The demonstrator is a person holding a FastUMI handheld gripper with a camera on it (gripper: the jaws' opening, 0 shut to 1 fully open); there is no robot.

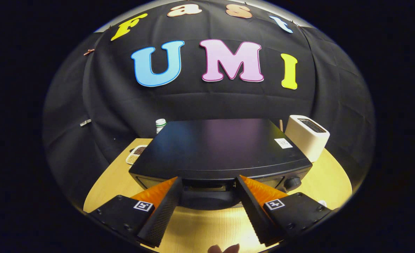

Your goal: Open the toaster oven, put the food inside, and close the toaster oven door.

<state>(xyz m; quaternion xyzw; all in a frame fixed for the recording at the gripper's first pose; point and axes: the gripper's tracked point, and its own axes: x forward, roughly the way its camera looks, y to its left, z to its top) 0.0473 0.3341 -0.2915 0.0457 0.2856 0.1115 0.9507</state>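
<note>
Black toaster oven [221, 147] ahead of spread gripper [209, 182]

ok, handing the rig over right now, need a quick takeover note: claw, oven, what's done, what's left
Claw: open, holding nothing, fingers spread at the top front edge of the oven.
Oven: on the table, dead ahead; door handle sits between the fingertips. Whether the door is shut or ajar can't be told from this angle.
Food: not identified; a tray with small items sits beyond the oven, on the left.
Done: approach to the door.
Left: open door, load food, close door.
</note>
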